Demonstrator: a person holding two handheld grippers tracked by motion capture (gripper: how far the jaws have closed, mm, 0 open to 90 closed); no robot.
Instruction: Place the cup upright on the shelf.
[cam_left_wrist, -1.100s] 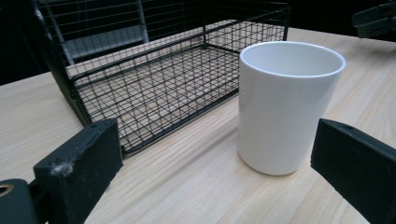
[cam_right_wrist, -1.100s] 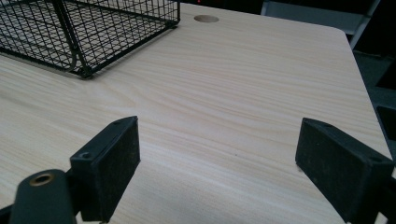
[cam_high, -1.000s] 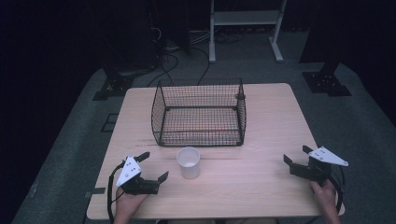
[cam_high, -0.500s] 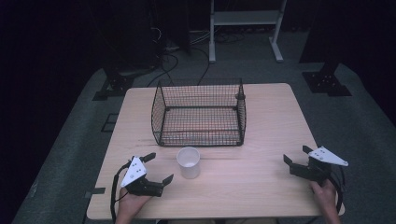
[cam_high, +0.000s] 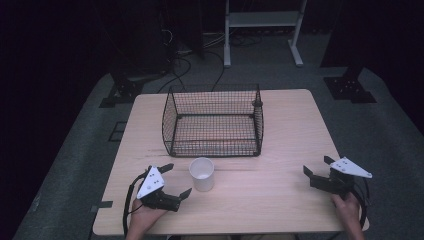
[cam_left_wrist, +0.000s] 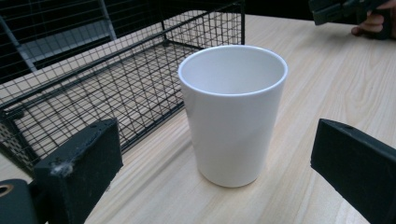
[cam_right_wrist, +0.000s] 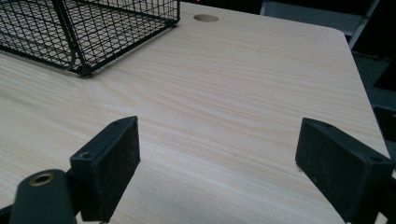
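Wood surface (cam_high: 280, 150): L gripper (cam_high: 172, 181) fingers spread beside cup (cam_high: 202, 173), R gripper (cam_high: 316, 168) released; off-centre closing could've tipped cup.

A table (cam_high: 280, 200) stands in the middle of the scene. On it, toward the far side and a little left of centre, sits a wire basket (cam_high: 214, 121). A cup (cam_high: 202, 174) stands upright on the table just near of the basket's near wall, apart from it. The left gripper (cam_high: 176, 181) is at the near left edge, just left of the cup, its jaws spread and pointing toward the cup. The right gripper (cam_high: 316, 167) is at the near right edge, well apart from the cup and basket, jaws spread over bare table. Beyond the table's far edge, a stand (cam_high: 262, 20) rises from the floor, with cables (cam_high: 187, 65) lying on the floor to its left.
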